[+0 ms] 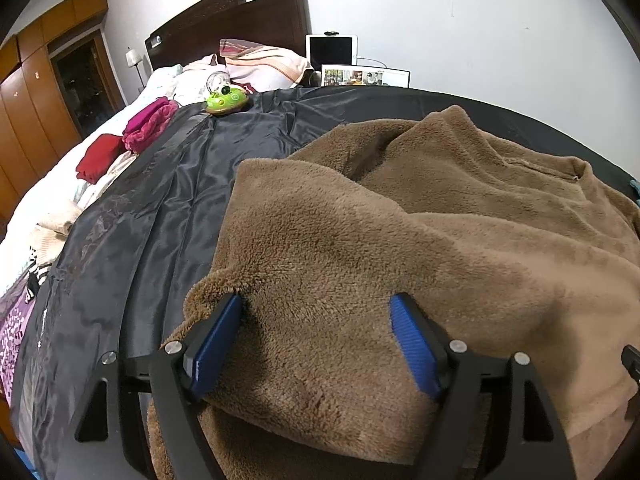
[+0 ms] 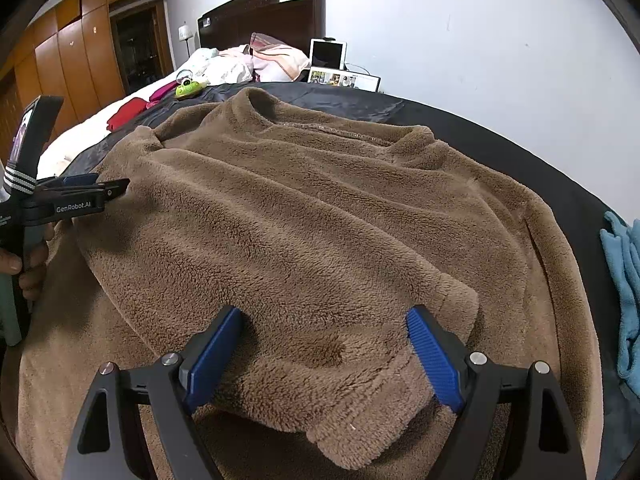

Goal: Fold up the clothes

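1. Left tool (image 1: pixel 316 312): blue ribbed pads spread wide, pinching nothing, poised low over the folded near-left part of the brown fleece sweater (image 1: pixel 400 232). Seen side-on from the right wrist view (image 2: pixel 92 188), held in a hand (image 2: pixel 24 264) at the sweater's left edge.
2. Right tool (image 2: pixel 324 320): pads likewise spread apart, gripping nothing, hovering just above a sleeve cuff (image 2: pixel 440 300) folded across the sweater's front.
3. Sweater location: spread on the black satin sheet (image 1: pixel 180 184) covering the bed, neckline (image 2: pixel 332 130) toward the white wall, lower hem nearest both tools.
4. Surroundings: green plastic toy (image 1: pixel 226 100) on the sheet's far part, well apart from the sweater; magenta folded cloth (image 1: pixel 150 124) and red folded cloth (image 1: pixel 100 158) beside the sheet's left edge; teal cloth (image 2: pixel 624 280) at the right border, near the sweater's right side.
5. Room: bare sheet to the sweater's left and beyond the neckline; dark wooden headboard (image 1: pixel 240 20) and pillows beyond.
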